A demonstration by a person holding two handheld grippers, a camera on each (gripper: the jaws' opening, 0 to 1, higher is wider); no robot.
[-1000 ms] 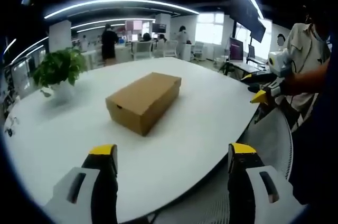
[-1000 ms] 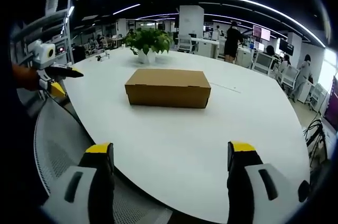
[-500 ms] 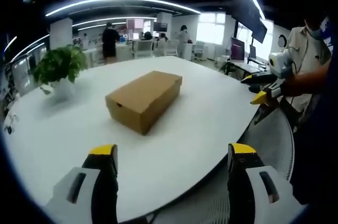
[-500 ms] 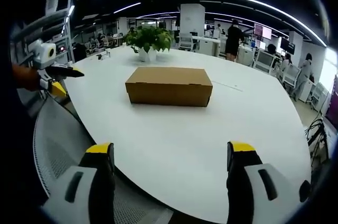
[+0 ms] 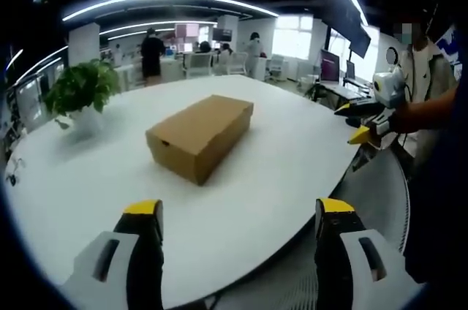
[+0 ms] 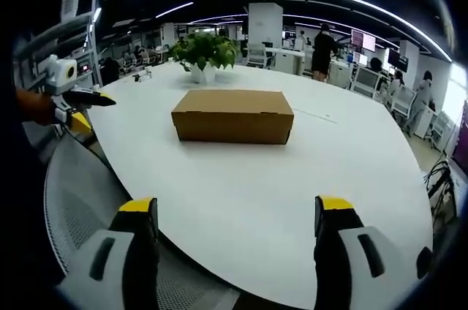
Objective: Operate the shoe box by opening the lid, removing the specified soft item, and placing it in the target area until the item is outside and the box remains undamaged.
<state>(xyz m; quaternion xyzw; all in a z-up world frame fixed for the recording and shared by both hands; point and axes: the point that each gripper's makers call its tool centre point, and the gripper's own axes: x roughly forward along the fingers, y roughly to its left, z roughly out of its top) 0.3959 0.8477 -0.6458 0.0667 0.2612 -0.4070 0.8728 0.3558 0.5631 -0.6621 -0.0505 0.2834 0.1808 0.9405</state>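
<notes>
Bare white surface [image 6: 241, 193] all round the closed shoe box [image 6: 232, 115]. Potted plant [image 6: 204, 55] well behind it. Mesh chair back [image 6: 77, 208] near the front edge.

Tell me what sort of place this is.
Most likely an open-plan office: a big white table holding a closed cardboard shoe box and a potted plant, rows of desks with monitors behind, and long strip lights overhead.

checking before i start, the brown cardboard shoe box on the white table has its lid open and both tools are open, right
Not quite: the brown cardboard shoe box has its lid closed, as the right gripper view shows. It does sit on the white table, and both the left tool and the right tool are open.
</notes>
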